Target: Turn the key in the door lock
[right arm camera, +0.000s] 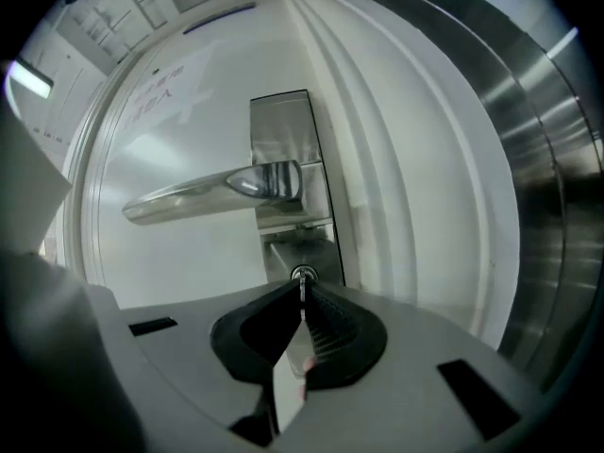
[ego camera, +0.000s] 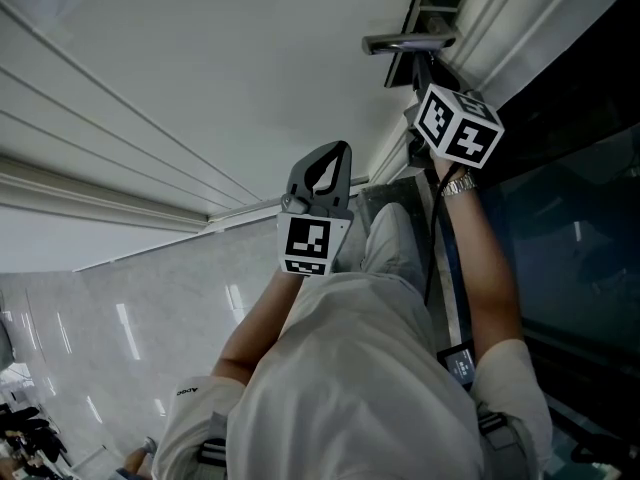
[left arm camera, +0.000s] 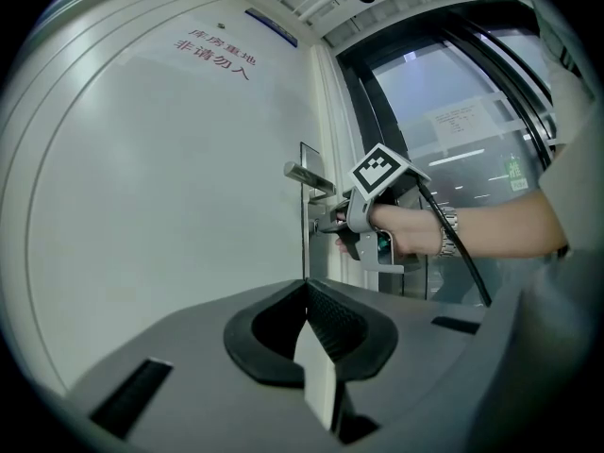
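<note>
- Right gripper [right arm camera: 302,293]: jaws pressed together on the thin key [right arm camera: 302,280].
- The key sits in the steel lock plate [right arm camera: 281,125], just below the door handle [right arm camera: 203,194].
- The handle lies level and points left in the right gripper view.
- Left gripper [left arm camera: 305,289]: jaws closed pad to pad with nothing between them, held well apart from the handle and facing the white door [left arm camera: 170,206].
- A hand [left arm camera: 408,229] grasps the right gripper beside the handle.
</note>
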The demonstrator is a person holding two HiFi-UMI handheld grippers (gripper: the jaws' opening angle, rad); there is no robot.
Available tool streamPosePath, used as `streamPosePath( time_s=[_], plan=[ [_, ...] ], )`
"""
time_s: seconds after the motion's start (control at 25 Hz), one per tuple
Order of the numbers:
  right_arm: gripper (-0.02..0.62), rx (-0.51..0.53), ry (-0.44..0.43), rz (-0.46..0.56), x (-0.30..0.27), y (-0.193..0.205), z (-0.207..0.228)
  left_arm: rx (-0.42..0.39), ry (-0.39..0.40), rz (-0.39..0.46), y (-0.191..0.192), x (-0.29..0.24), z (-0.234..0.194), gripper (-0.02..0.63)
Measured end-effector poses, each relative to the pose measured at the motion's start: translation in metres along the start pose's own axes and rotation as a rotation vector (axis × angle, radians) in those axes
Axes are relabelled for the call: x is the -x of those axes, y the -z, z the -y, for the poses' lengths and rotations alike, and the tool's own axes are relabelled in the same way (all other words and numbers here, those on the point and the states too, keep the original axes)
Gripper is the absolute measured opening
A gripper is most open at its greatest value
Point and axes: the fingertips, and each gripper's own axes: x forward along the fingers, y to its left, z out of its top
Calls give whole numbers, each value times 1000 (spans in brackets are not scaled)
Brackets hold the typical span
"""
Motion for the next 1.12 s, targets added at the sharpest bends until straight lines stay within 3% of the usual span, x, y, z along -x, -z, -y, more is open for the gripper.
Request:
streamPosePath(
  time_s=[0.24, 1.12],
  plan=[
    [9, -99, -34, 22, 1, -1, 0, 4, -8, -3, 1, 3, 0, 9],
    [11, -703, -191, 35, 4, -2, 2, -8, -29, -7, 0, 8, 0, 9]
  ],
)
